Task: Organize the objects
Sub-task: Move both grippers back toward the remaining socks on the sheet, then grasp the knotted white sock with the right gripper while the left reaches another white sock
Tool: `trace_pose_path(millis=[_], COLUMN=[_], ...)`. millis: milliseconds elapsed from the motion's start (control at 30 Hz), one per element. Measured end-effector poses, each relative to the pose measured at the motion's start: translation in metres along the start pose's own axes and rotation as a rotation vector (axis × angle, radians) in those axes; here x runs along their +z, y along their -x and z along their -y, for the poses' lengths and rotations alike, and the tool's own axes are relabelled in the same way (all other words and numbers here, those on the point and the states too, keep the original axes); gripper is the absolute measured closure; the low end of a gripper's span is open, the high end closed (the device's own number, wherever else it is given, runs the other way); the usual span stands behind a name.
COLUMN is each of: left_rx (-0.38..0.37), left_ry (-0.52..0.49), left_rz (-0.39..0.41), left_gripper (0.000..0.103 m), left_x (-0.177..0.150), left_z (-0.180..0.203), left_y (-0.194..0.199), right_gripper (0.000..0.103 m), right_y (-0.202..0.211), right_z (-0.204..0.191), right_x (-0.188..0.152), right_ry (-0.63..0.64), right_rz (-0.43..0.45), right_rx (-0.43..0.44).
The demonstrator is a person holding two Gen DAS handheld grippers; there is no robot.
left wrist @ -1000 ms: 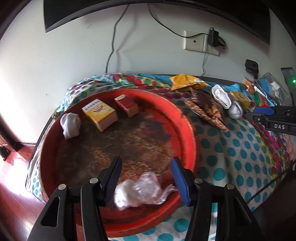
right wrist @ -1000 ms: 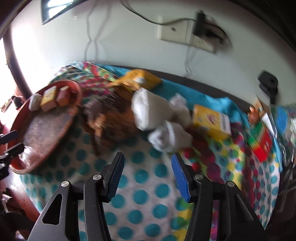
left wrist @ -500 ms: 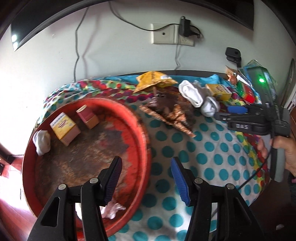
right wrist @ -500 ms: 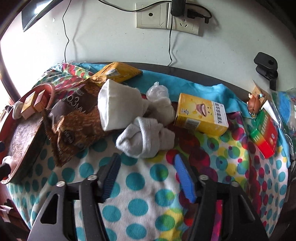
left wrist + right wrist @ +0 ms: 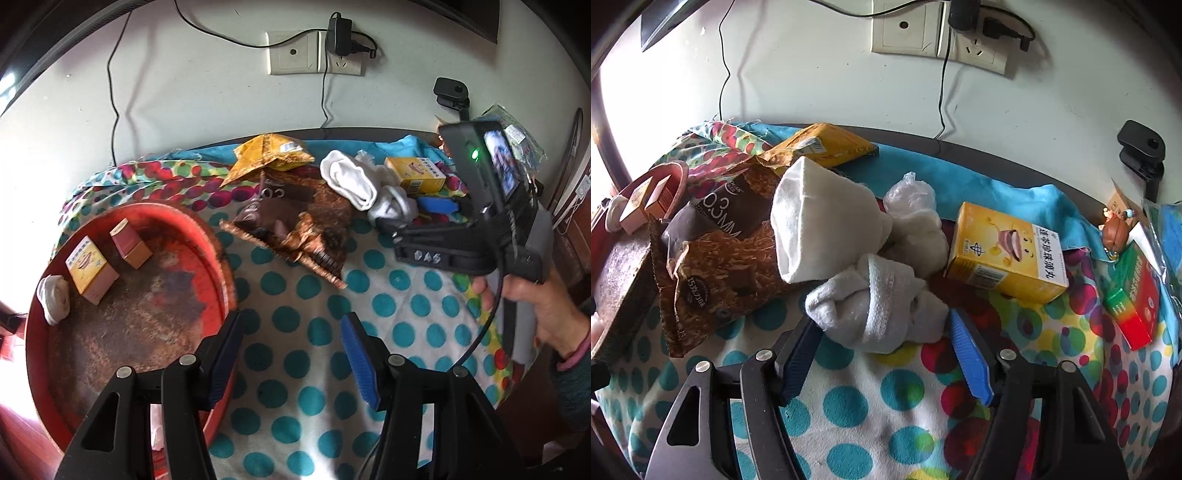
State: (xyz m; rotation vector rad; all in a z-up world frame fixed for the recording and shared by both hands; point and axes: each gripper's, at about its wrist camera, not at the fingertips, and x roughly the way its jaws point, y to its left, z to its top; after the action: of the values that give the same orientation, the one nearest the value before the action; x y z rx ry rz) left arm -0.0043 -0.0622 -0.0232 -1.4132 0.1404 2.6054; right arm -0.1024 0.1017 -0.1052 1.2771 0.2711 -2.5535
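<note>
Both tongs are spread wide with nothing between the pads. Left gripper [image 5: 291, 354] hovers over the polka-dot cloth [image 5: 314, 343], just beside the rim of the rusty red tray [image 5: 218, 243]. Right gripper [image 5: 879, 354] sits low on the same cloth, its tips flanking the near end of the knotted grey-white sock [image 5: 875, 306], whose long axis runs roughly left to right across the fingers. Behind the knotted sock lies a white sock [image 5: 816, 229], open cuff pointing up and left, partly over a brown chocolate snack bag [image 5: 716, 266]. To the right lies a yellow medicine box [image 5: 1004, 251], farther right a red-green box [image 5: 1134, 295]. Inside the tray stand two small boxes [image 5: 107, 258] and a rolled sock [image 5: 53, 299]. Beyond, a white wall carries a socket plate [image 5: 938, 33] with a plugged charger [image 5: 341, 33].
</note>
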Motion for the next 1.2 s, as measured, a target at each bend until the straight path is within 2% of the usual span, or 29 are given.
trace_pose_path(millis=[67, 100, 200, 300, 433, 633, 833, 1200], left_rx=[-0.012, -0.022, -0.057, -0.097, -0.132, -0.116, -0.089, -0.063], left_ry=[0.002, 0.005, 0.029, 0.052, 0.071, 0.065, 0.071, 0.128], left_rz=[0.007, 0.007, 0.000, -0.016, -0.038, -0.076, -0.098, -0.146], left_gripper=[0.047, 0.047, 0.047, 0.047, 0.047, 0.047, 0.046, 0.047], left_x=[0.007, 0.012, 0.027, 0.041, 0.061, 0.086, 0.107, 0.124], left_z=[0.003, 0.004, 0.010, 0.016, 0.026, 0.044, 0.049, 0.048], left_y=[0.000, -0.001, -0.006, -0.013, -0.028, -0.054, -0.077, -0.124], right_gripper=[0.044, 0.051, 0.059, 0.062, 0.064, 0.065, 0.065, 0.063], right_y=[0.000, 0.000, 0.004, 0.010, 0.016, 0.021, 0.019, 0.018], right_z=[0.002, 0.002, 0.005, 0.008, 0.027, 0.052, 0.051, 0.052], right_x=[-0.001, -0.002, -0.004, -0.009, -0.018, -0.031, -0.032, -0.032], right_ry=[-0.002, -0.004, 0.005, 0.033, 0.019, -0.041, -0.042, -0.040], right_rz=[0.008, 0.005, 0.016, 0.036, 0.044, 0.078, 0.073, 0.059], right_rx=[0.010, 0.019, 0.028, -0.007, -0.026, -0.020, -0.017, -0.012])
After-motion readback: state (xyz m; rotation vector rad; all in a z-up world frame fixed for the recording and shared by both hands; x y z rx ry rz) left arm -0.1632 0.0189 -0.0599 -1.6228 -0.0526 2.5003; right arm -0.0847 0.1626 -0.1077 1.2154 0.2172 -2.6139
